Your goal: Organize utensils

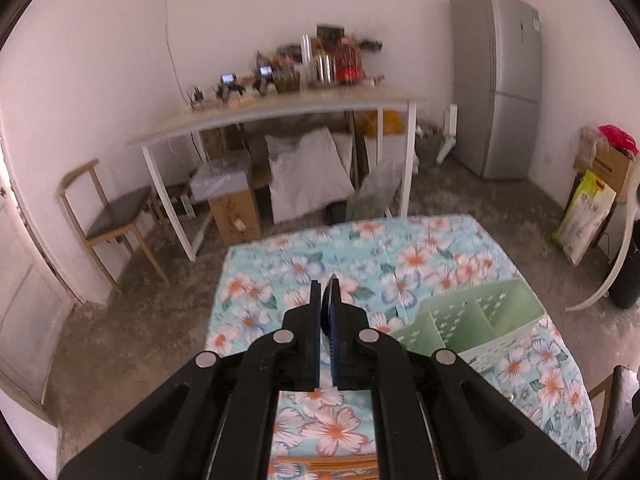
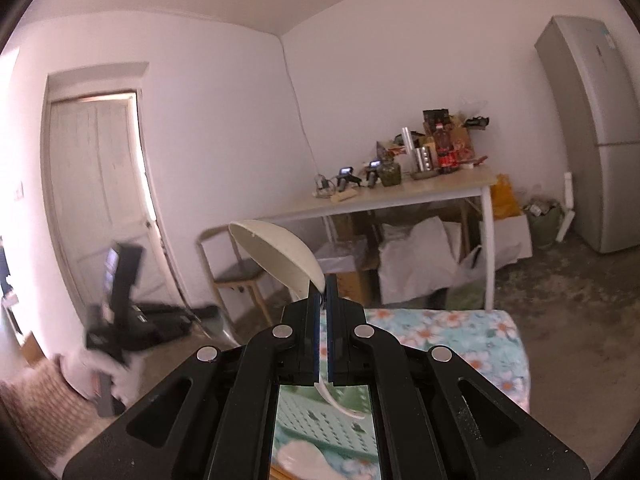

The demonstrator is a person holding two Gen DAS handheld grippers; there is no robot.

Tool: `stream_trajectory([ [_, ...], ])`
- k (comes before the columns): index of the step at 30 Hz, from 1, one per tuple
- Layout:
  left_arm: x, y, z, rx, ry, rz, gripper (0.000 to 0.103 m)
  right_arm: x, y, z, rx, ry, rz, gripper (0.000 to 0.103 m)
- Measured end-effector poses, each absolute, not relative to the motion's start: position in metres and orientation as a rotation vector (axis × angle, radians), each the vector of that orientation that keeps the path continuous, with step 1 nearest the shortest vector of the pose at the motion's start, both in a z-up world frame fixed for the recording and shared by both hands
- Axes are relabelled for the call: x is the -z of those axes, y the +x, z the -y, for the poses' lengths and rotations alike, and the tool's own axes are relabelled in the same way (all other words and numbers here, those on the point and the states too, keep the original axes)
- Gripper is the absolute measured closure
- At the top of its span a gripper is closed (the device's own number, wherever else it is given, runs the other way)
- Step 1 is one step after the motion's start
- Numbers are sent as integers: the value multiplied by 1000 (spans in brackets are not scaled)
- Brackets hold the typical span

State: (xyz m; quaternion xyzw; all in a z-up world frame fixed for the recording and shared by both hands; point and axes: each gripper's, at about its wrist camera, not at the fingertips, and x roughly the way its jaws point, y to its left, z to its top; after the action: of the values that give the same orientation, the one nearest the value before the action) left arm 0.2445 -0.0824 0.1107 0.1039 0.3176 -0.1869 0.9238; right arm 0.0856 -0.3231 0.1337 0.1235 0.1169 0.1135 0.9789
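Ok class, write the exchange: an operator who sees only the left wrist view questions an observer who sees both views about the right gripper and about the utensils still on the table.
Operator: I see my left gripper shut on a dark thin thing. What about the right?
Observer: The right gripper is shut on a white ladle, with the bowl sticking out past its fingertips.
Operator: Any utensil I'm missing?
Observer: A white spoon lies on the floral cloth near the green organiser.
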Motion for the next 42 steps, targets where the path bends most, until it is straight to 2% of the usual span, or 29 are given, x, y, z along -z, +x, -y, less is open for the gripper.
stream_trajectory([
  [4,-93,268,91,413,165,-740,99,-129,108,328,-264,314,-252,102],
  [8,-80,278,93,470,71,-800,94,-123,127,333,-285,365,-275,102],
  [11,-77,279,91,494,14,-798,65,-115,142,337,-292,389,-302,102],
  [15,-81,277,87,501,-27,-760,53,-100,160,340,-306,437,-348,102],
  [22,-85,258,62,503,-105,-706,49,-58,178,334,-286,429,-463,100],
  [25,-77,245,47,496,-136,-705,49,-41,179,334,-259,418,-525,94],
  [28,-66,233,34,483,-154,-720,48,-36,171,335,-242,419,-535,80],
  [32,-53,219,21,471,-180,-743,48,-43,158,333,-219,385,-517,67],
  [35,-45,211,16,463,-194,-753,48,-48,148,332,-191,353,-507,62],
  [36,-43,209,15,462,-196,-756,48,-50,142,332,-176,346,-503,54],
  [38,-39,204,14,459,-194,-762,48,-53,136,335,-154,340,-495,49],
  [42,-31,197,14,459,-187,-770,48,-58,117,342,-114,360,-471,48],
])
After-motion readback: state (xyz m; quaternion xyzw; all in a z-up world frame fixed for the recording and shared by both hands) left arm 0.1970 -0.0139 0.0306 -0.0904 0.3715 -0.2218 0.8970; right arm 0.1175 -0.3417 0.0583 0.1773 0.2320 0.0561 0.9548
